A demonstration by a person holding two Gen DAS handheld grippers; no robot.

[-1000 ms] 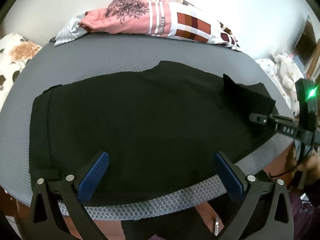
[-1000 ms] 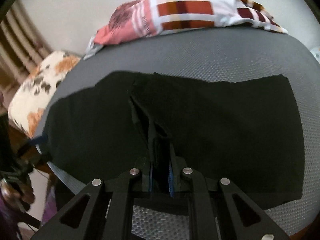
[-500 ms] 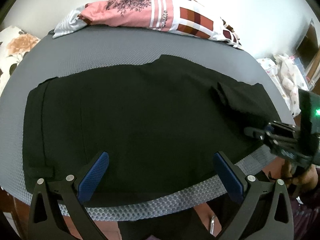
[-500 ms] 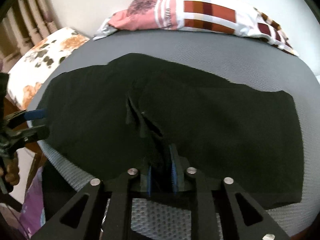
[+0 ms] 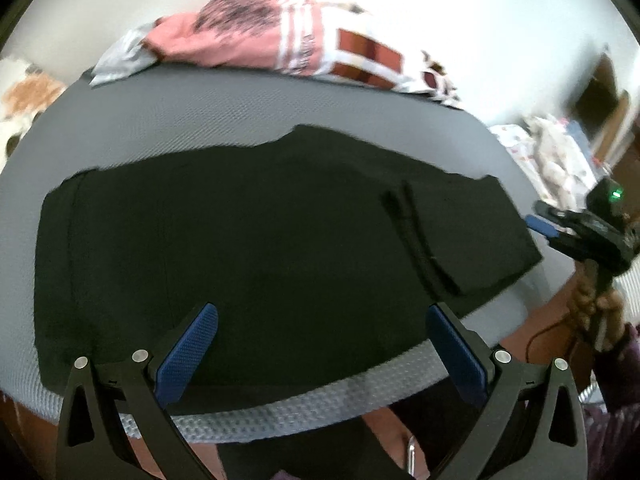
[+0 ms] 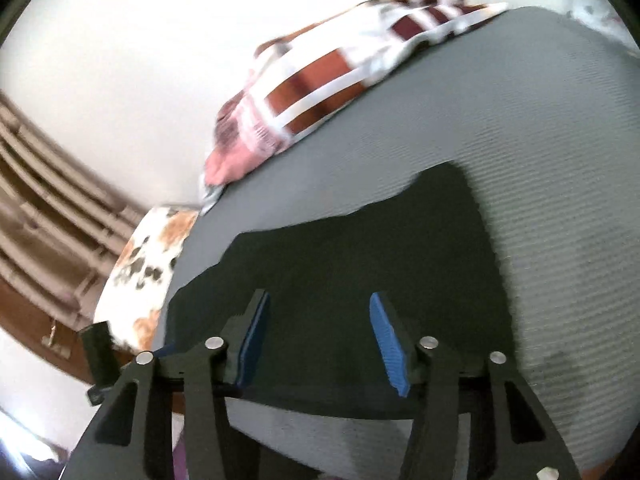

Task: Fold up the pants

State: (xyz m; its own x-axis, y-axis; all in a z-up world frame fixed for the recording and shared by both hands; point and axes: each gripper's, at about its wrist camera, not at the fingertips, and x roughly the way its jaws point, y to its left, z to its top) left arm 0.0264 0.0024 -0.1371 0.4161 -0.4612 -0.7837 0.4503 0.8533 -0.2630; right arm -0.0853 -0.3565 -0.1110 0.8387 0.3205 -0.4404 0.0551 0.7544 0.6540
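Black pants point(image 5: 260, 232) lie flat across a grey mesh surface point(image 5: 240, 112), with a small fold ridge near their right end point(image 5: 420, 248). My left gripper point(image 5: 320, 344) is open and empty, just above the near edge of the pants. My right gripper point(image 6: 320, 332) is open and empty over the right end of the pants point(image 6: 360, 264); it also shows at the right edge of the left wrist view point(image 5: 576, 228), just off the cloth.
A pink and checked cloth pile point(image 5: 288, 44) lies at the far edge of the grey surface. A floral cushion point(image 6: 148, 264) sits beyond the left end. A white wall stands behind. Patterned bedding point(image 5: 552, 160) is at the far right.
My right gripper has let go of the pants' end and opened, pulling back off the cloth. The lifted flap now lies flat. My left gripper stays open.
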